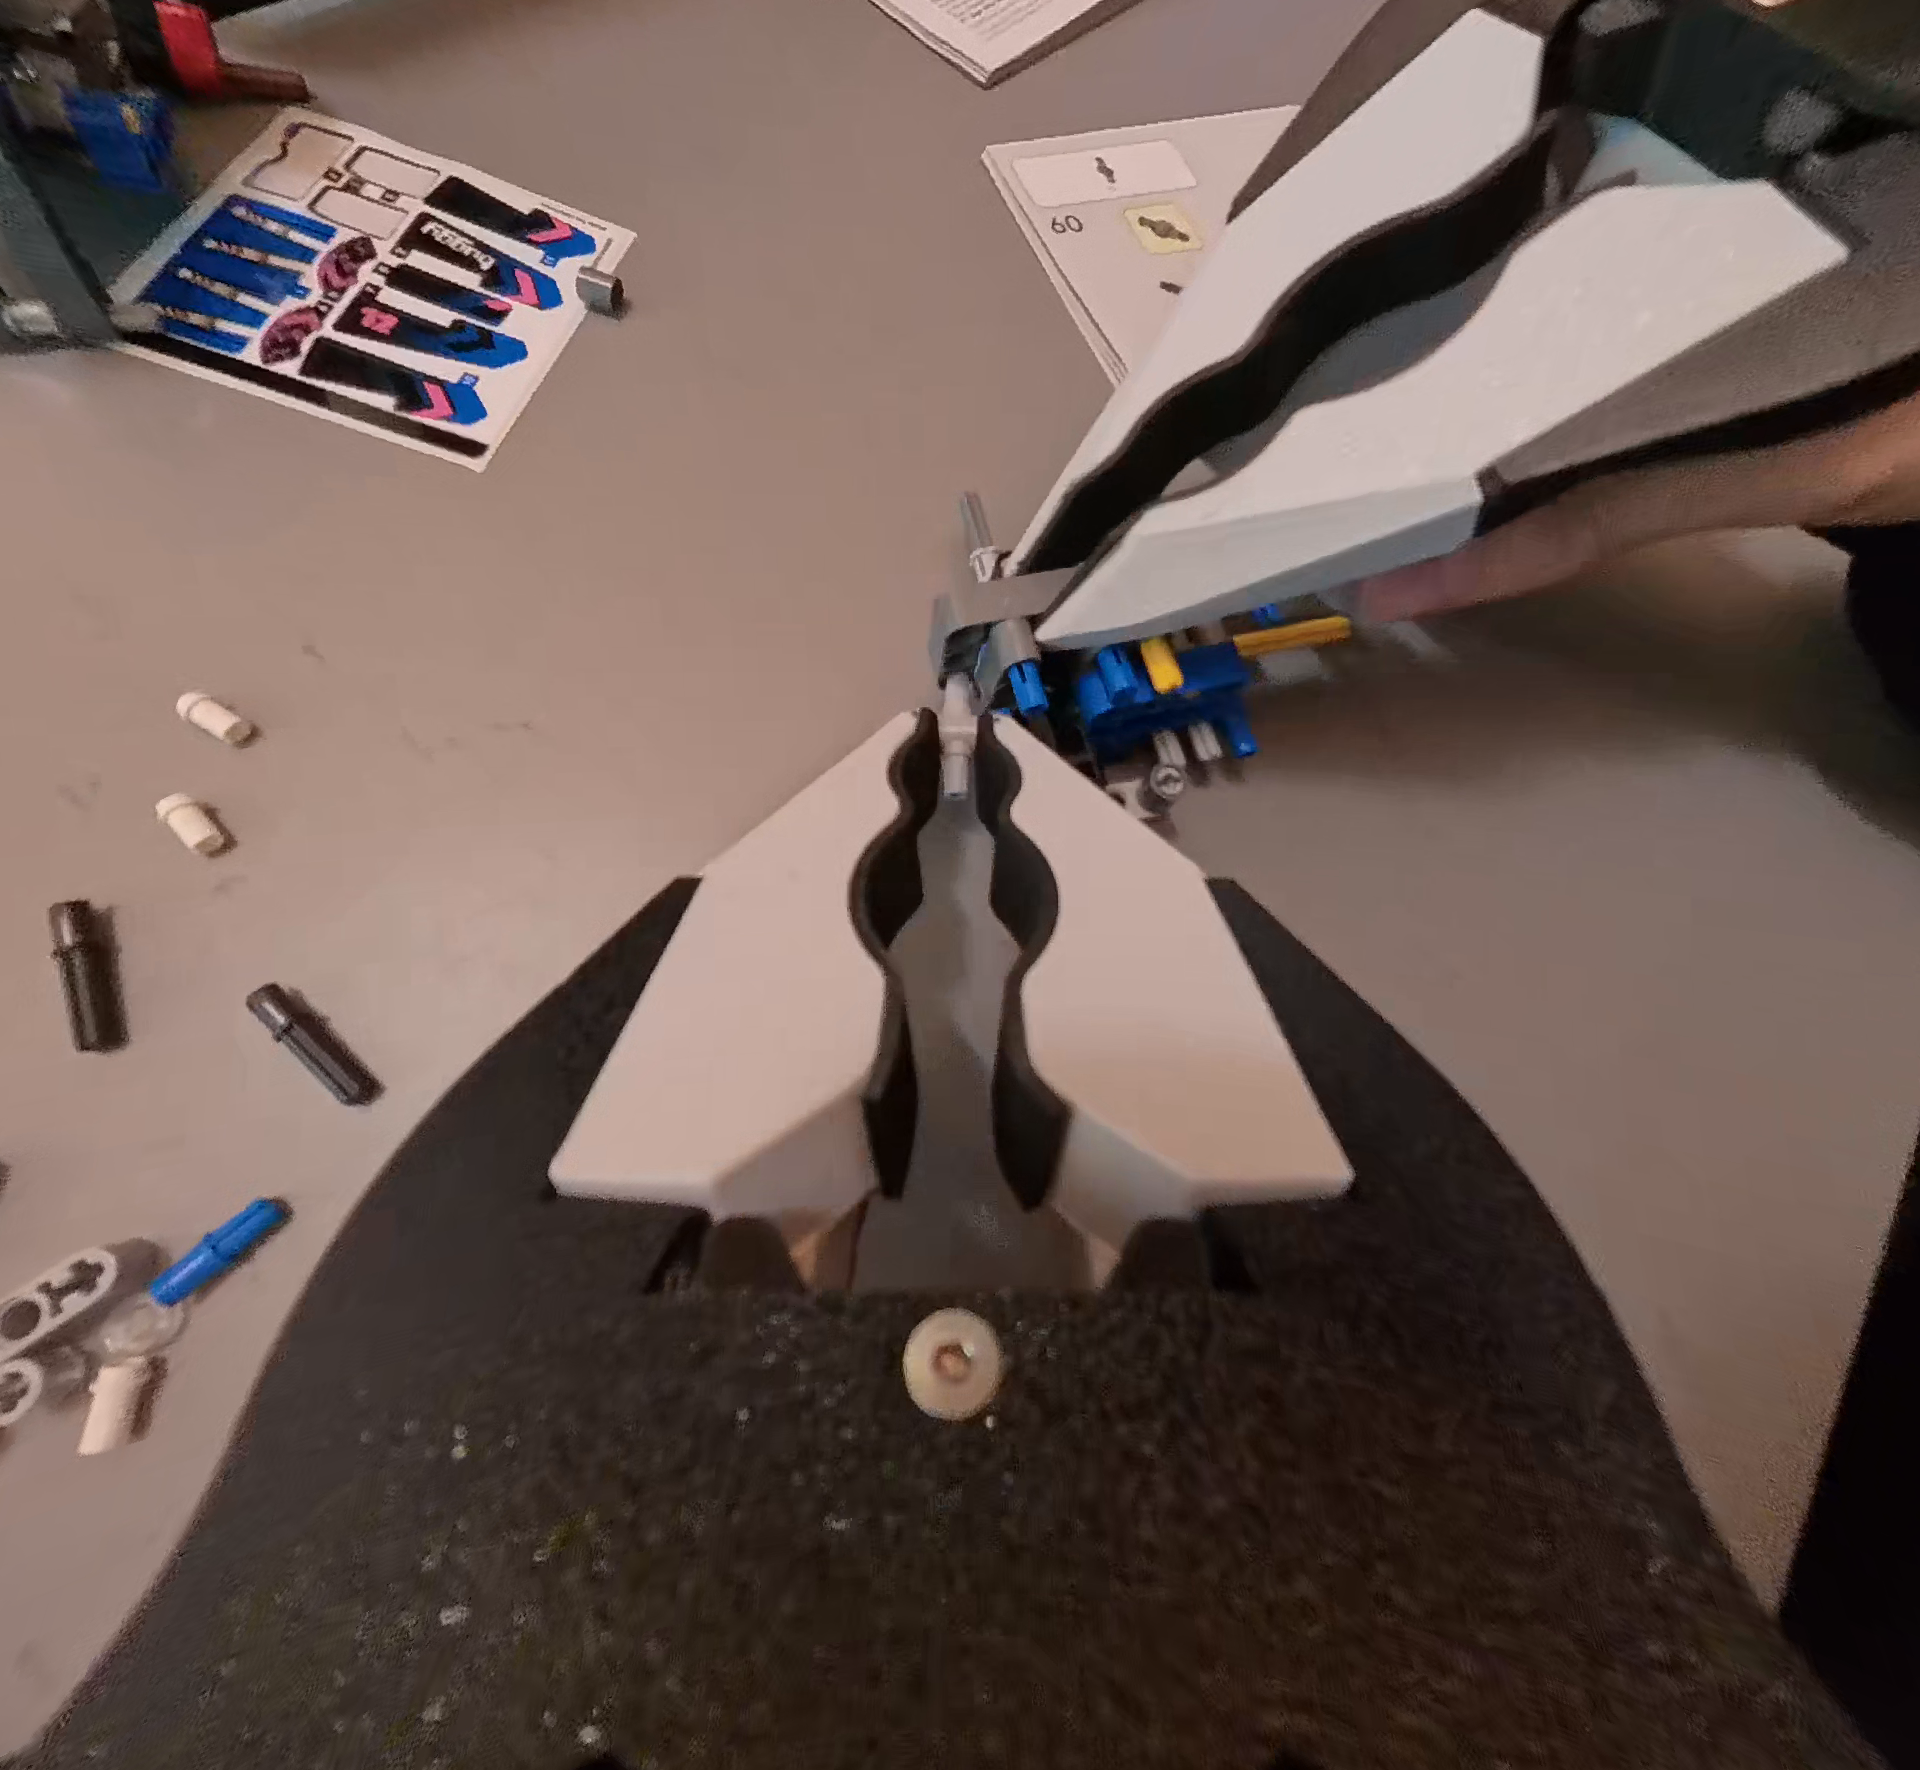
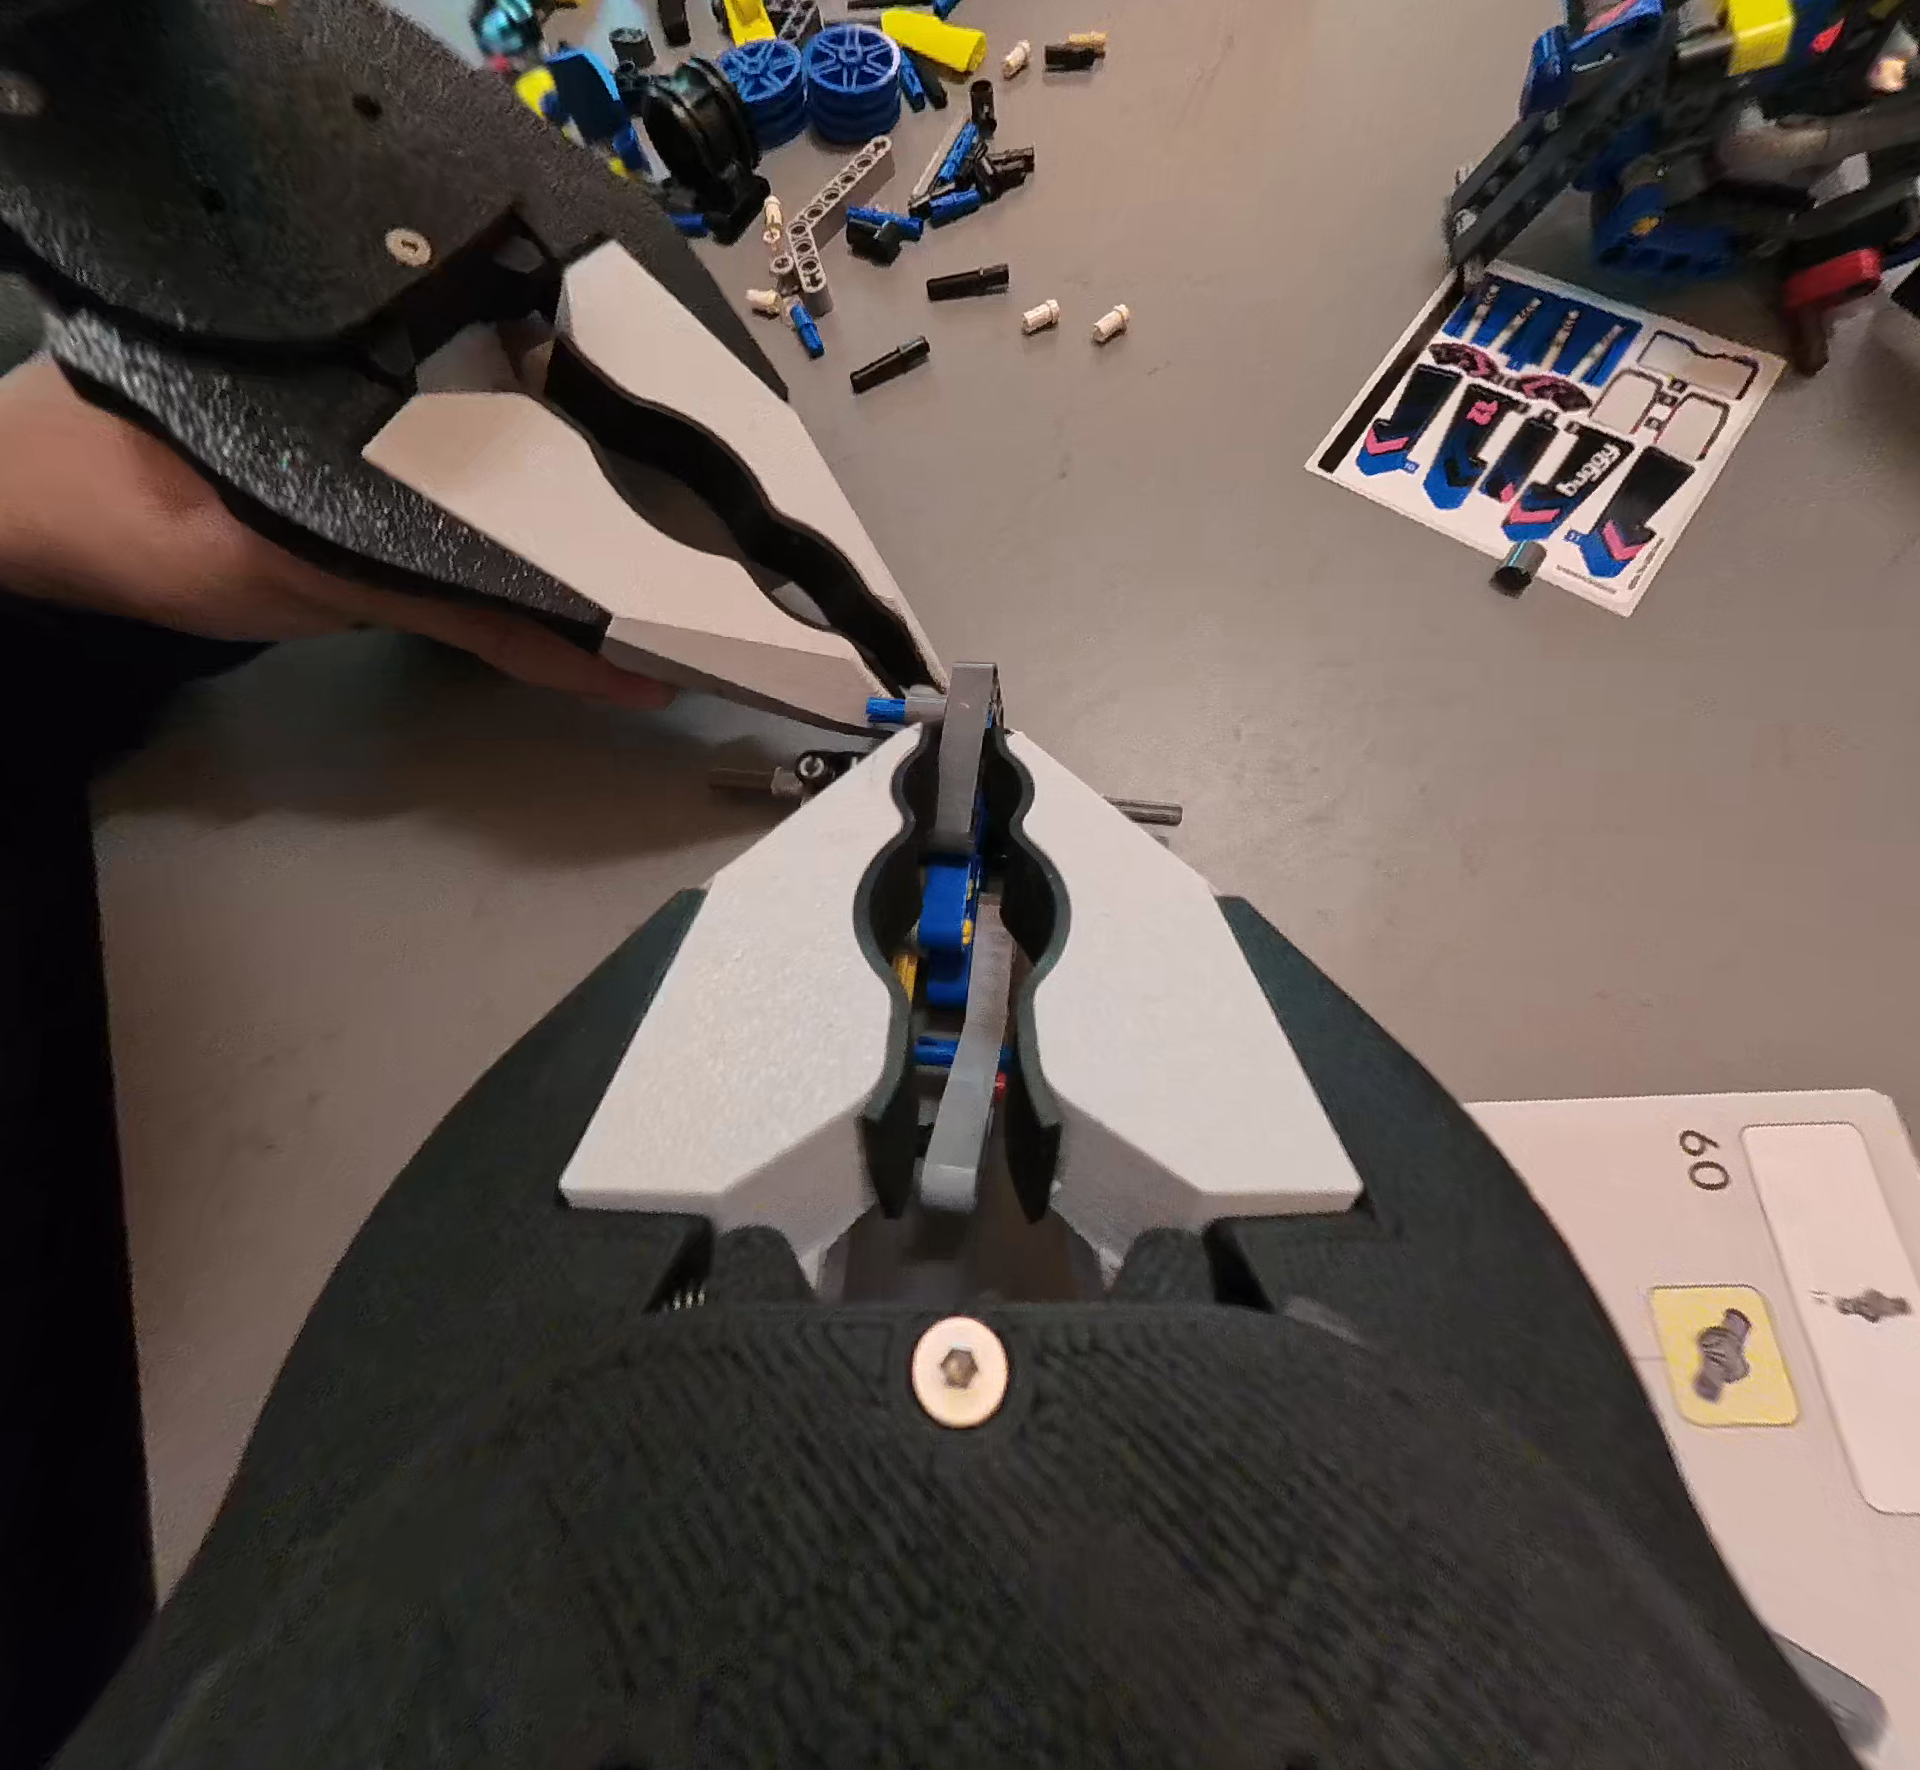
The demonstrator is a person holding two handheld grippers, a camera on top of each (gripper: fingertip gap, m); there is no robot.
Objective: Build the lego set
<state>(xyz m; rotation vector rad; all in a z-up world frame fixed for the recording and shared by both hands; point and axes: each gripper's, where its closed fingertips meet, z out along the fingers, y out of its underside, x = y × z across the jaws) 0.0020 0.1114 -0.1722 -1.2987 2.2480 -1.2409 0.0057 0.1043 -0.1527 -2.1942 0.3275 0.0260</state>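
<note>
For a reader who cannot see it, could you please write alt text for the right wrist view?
The right gripper is shut on a grey and blue lego assembly, while the left gripper meets its tip from the left with a small pin. Behind them on the grey table lie loose lego parts and a sticker sheet.

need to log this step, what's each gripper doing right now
Left gripper: shut on a small grey pin, at the jaw tips.
Right gripper: shut on the blue and grey lego subassembly.
</note>
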